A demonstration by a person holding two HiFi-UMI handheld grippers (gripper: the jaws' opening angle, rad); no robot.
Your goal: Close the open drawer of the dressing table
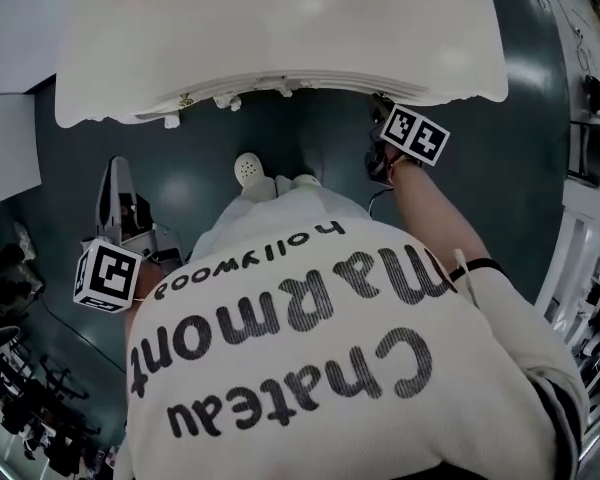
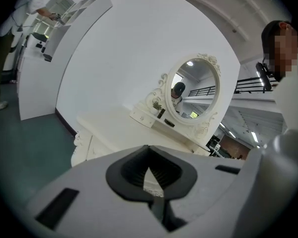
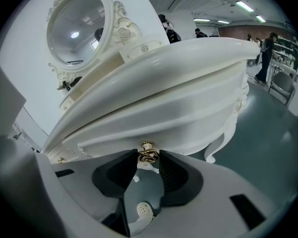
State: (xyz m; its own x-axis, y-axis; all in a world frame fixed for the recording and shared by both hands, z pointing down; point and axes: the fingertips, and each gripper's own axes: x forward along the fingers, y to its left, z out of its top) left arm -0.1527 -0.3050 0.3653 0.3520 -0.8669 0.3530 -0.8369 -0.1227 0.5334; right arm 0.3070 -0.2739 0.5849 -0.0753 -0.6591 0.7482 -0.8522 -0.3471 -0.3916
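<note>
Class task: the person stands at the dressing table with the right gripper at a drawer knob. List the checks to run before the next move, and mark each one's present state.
1. Right gripper lined up with the knob: ok, the knob sits between its jaw tips.
2. Pads pressing on the knob: cannot tell.
3. Left gripper out of the way: ok, shut, empty, held off from the dressing table.
4. How far the drawer stands out: cannot tell.
5. Shoe clear of the drawer front: ok, it stands on the floor below.
</note>
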